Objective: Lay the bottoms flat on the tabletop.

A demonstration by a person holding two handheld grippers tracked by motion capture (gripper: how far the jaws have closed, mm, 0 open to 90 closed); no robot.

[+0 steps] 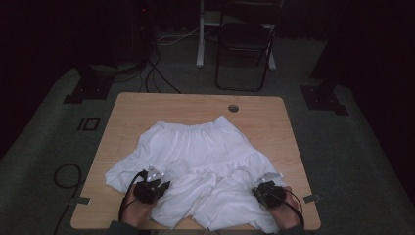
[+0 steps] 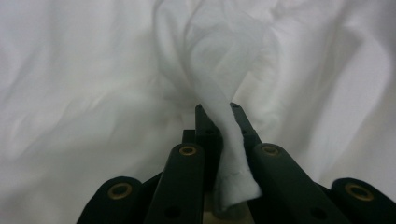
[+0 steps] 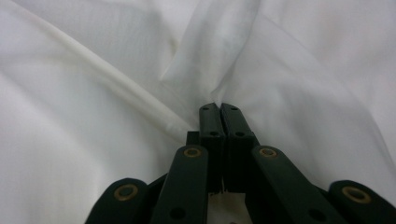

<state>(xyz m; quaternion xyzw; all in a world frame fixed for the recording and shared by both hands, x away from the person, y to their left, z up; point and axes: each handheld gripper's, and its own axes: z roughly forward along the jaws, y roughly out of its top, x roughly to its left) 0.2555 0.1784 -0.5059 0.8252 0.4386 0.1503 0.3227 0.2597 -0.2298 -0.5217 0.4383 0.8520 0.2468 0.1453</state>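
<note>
We see the left gripper (image 1: 157, 184) and right gripper (image 1: 268, 188) each clamped on the white skirt (image 1: 195, 147), wooden table (image 1: 147, 105) beyond their fingertips, dark carpet (image 1: 44, 147) around

- Two black jaws of the right gripper (image 3: 219, 108) rise from the bottom edge, pressed together.
- A thin pinch of white cloth (image 3: 299, 93) is caught between their tips.
- The cloth spreads all around in soft wrinkles.
- A raised seam (image 3: 116, 79) runs diagonally from upper left down to the jaws.
</note>
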